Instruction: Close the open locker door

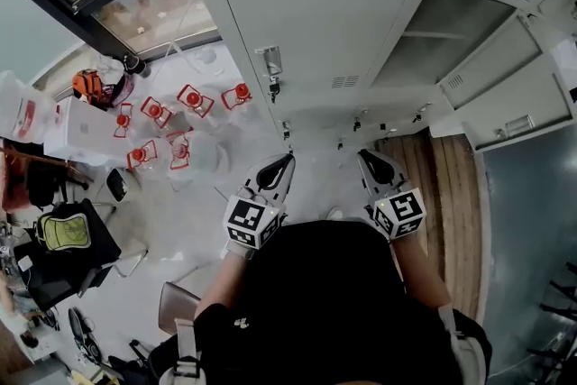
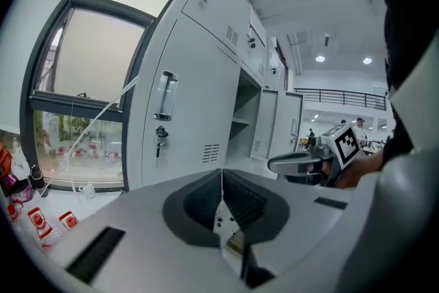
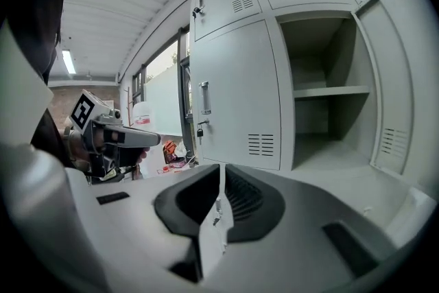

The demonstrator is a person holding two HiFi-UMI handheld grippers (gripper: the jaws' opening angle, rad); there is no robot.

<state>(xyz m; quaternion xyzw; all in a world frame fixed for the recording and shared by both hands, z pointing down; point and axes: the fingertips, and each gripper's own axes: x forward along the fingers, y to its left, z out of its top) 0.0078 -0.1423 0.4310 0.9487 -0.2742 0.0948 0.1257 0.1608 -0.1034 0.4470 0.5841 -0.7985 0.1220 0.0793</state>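
Before open locker (image 1: 455,36), left gripper (image 1: 285,163), right gripper (image 1: 368,160) abreast, jaws together

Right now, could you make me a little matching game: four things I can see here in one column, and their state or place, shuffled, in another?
Things:
1. open locker door
2. neighbouring locker door
3. shelf
4. right tool

States or places:
a. jaws together, nothing held
b. swung wide, standing out at the right
c. closed, handle on its front
d. inside the open locker

Pairs: 1-b, 2-c, 3-d, 4-a.
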